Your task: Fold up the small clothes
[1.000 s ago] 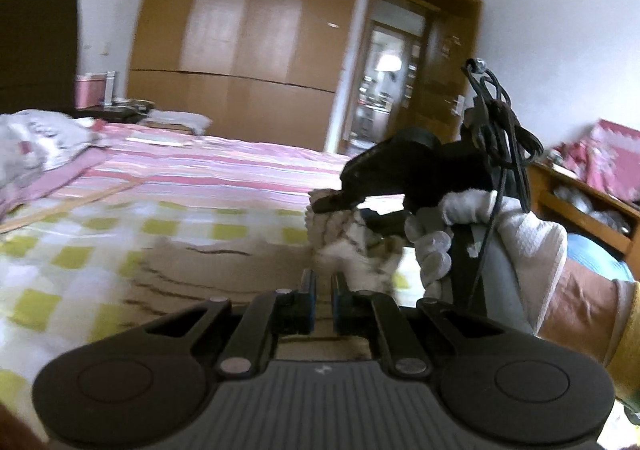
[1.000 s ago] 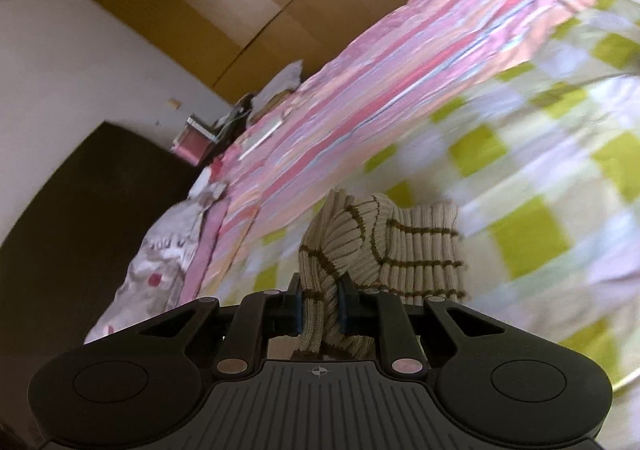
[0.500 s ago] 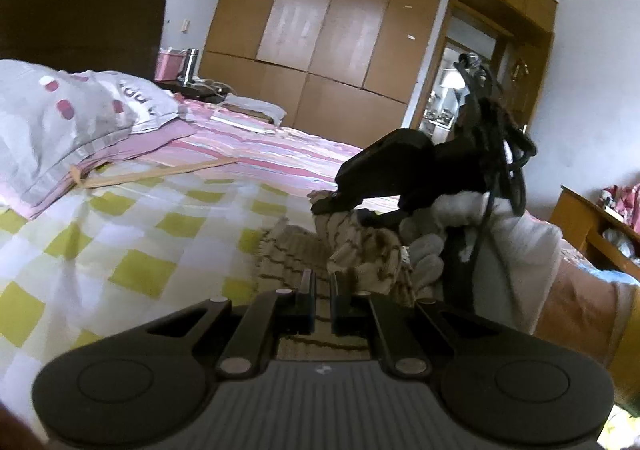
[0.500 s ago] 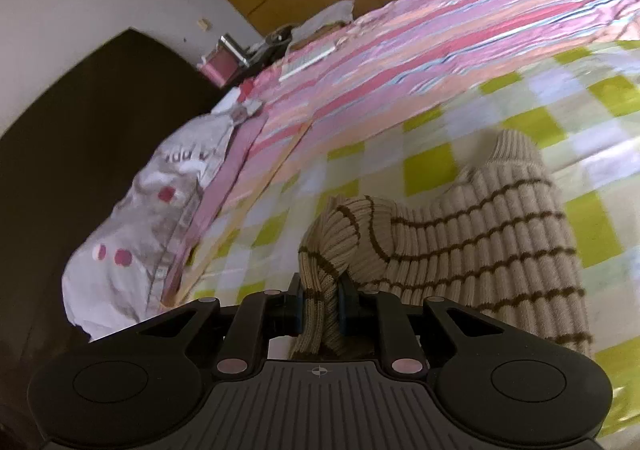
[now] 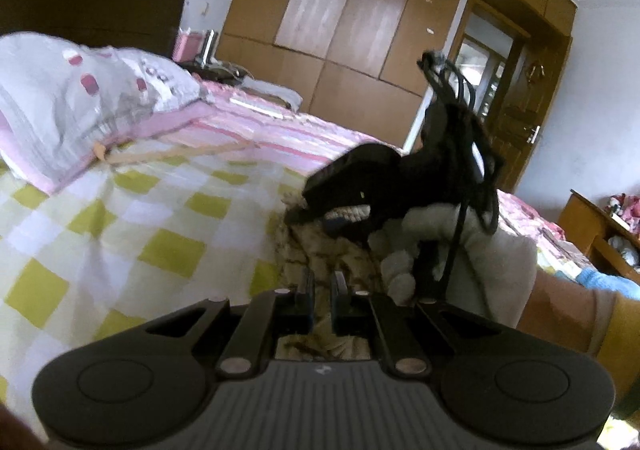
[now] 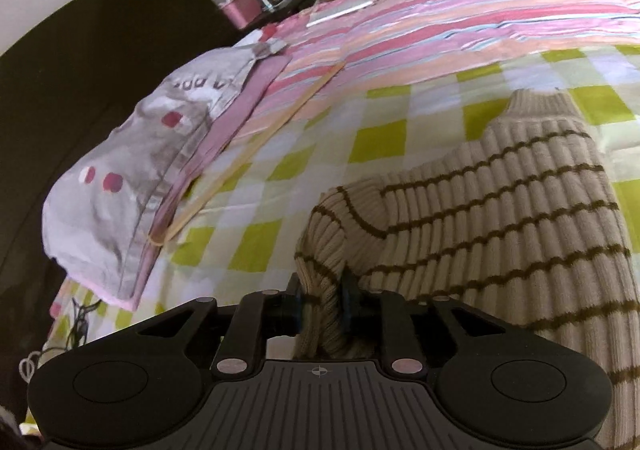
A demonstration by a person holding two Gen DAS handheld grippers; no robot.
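Observation:
A small beige ribbed sweater with thin brown stripes (image 6: 492,206) lies on the yellow-checked bedspread (image 6: 384,138). My right gripper (image 6: 322,300) is shut on a bunched fold of its edge, and the cloth drapes away to the right. In the left wrist view the same sweater (image 5: 320,254) is crumpled just ahead of my left gripper (image 5: 322,286), whose jaws stand close together with knit cloth between them. The right gripper (image 5: 316,206) and its white-gloved hand (image 5: 460,246) sit right above and beside the left one.
A grey pillow with pink spots (image 6: 140,154) lies at the left by the dark headboard (image 6: 80,62). A pink striped blanket (image 6: 440,30) covers the far half of the bed. A wooden wardrobe (image 5: 352,30) and a door stand beyond; a shelf (image 5: 600,226) is at right.
Both grippers have carried the sweater edge toward the pillow side. The sweater now spreads out to the right of my right gripper. Both views have swung left.

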